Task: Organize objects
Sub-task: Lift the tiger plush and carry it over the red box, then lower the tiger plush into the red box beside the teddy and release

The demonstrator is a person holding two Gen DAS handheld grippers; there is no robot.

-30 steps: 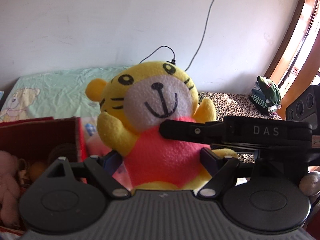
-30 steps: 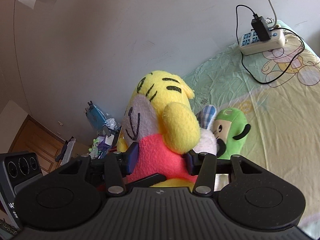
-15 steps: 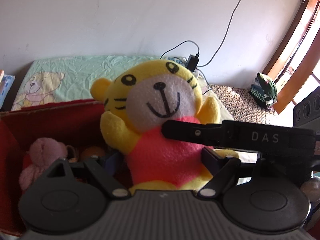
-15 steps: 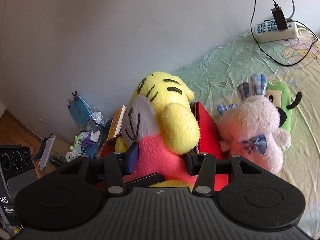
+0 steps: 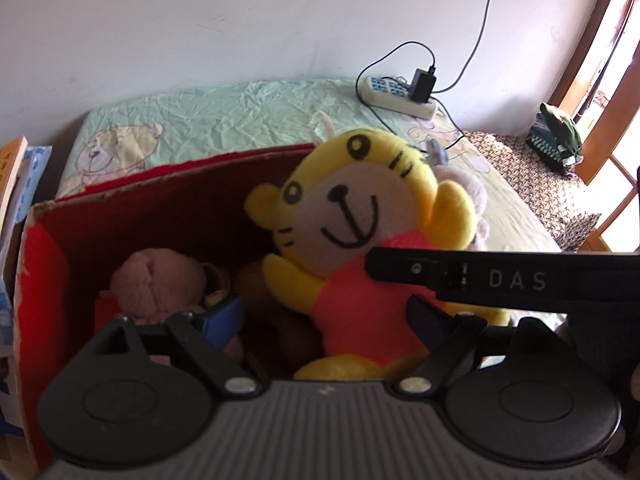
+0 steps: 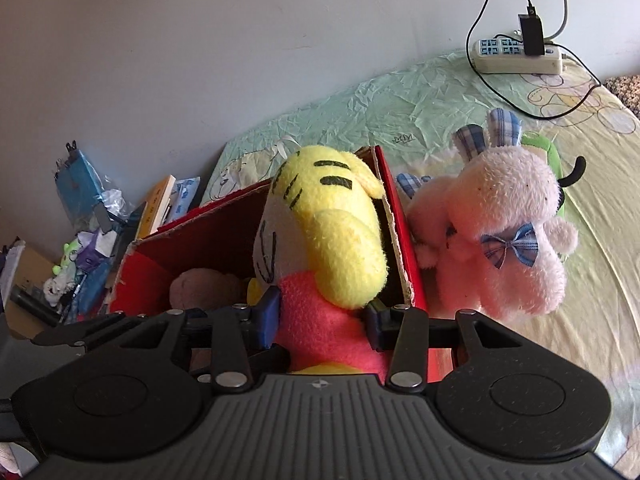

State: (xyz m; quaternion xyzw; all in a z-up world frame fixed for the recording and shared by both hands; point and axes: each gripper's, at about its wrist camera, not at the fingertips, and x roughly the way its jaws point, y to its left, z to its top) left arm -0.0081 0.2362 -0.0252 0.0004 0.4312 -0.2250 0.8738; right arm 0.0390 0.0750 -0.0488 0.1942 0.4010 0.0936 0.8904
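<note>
Gripping yellow tiger plush [image 6: 320, 240] at red torso, right tool [image 6: 320, 316] holds it over red box [image 6: 404, 256]. Left tool [image 5: 324, 312] spread wide, tiger between fingers, contact unclear. Pink bear [image 5: 156, 280] inside box.

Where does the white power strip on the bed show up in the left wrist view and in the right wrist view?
Left wrist view: power strip upper right of centre, on the bed by the wall, behind the yellow tiger plush.
Right wrist view: power strip top right corner, against the wall, above the pink plush.
Shared landmark: the red box, holding the tiger.
</note>
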